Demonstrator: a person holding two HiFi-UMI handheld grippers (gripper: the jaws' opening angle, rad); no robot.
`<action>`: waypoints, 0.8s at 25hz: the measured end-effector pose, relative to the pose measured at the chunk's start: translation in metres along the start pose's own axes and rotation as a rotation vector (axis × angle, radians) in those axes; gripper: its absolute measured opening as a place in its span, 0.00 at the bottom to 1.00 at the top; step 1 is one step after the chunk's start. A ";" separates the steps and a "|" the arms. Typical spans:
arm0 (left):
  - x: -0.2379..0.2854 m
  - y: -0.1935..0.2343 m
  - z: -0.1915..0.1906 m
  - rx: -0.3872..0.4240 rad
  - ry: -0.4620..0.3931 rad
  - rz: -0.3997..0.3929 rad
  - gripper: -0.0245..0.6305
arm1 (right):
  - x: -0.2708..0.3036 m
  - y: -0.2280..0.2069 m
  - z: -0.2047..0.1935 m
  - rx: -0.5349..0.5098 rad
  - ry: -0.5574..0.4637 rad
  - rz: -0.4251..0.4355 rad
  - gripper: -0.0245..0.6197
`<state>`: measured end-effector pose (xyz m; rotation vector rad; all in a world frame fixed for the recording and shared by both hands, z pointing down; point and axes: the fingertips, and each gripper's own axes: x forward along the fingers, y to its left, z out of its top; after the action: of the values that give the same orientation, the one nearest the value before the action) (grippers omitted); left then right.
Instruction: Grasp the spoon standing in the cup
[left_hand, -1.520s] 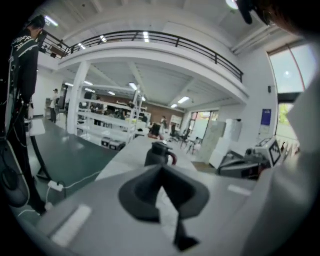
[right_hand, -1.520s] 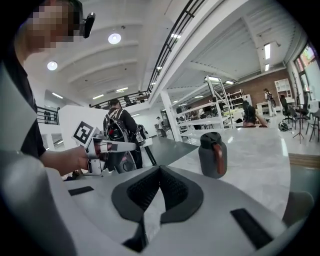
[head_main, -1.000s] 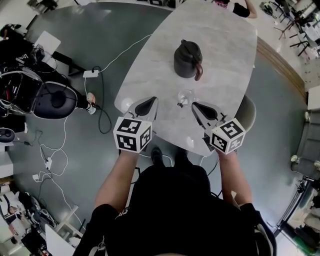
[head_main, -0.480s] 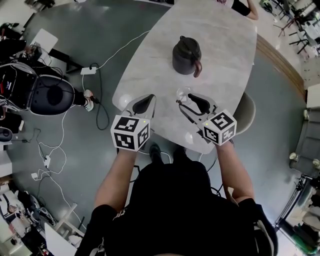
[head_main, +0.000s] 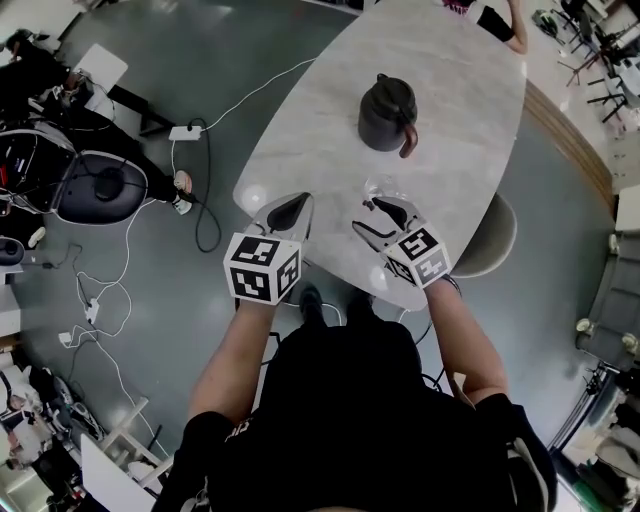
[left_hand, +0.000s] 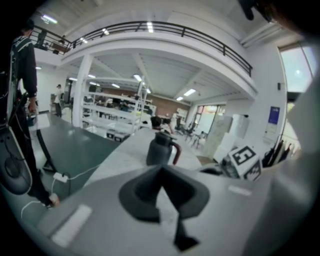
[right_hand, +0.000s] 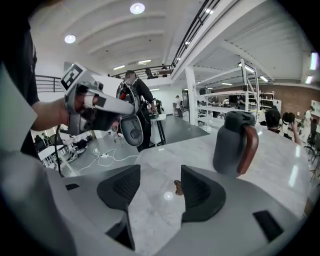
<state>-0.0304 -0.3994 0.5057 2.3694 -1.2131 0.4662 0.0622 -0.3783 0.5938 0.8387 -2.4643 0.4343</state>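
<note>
**Head view, near to far.** The left gripper (head_main: 292, 208) hovers at the near edge of the marble table (head_main: 450, 120), its jaws clenched together on nothing. At its 3 o'clock is the right gripper (head_main: 366, 216), whose jaws are released and have just been opening. In the right gripper view, the brown tip of the spoon (right_hand: 177, 187) stands in the gap close to the right-hand jaw, ungripped. The clear cup (head_main: 379, 188) holding it sits just at 12 o'clock of these jaws. Farther at 12 o'clock stands the dark jug (head_main: 386, 112), its brown handle toward 5 o'clock.
</note>
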 end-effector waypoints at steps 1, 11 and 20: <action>-0.002 0.002 -0.001 -0.003 -0.001 0.004 0.05 | 0.005 -0.004 -0.007 -0.005 0.022 -0.014 0.42; -0.029 0.021 -0.015 -0.036 0.006 0.057 0.05 | 0.044 -0.024 -0.048 -0.065 0.183 -0.076 0.42; -0.042 0.031 -0.023 -0.039 0.020 0.083 0.05 | 0.056 -0.037 -0.056 -0.121 0.229 -0.168 0.29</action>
<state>-0.0819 -0.3747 0.5121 2.2833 -1.3036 0.4866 0.0672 -0.4084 0.6760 0.8853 -2.1678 0.2989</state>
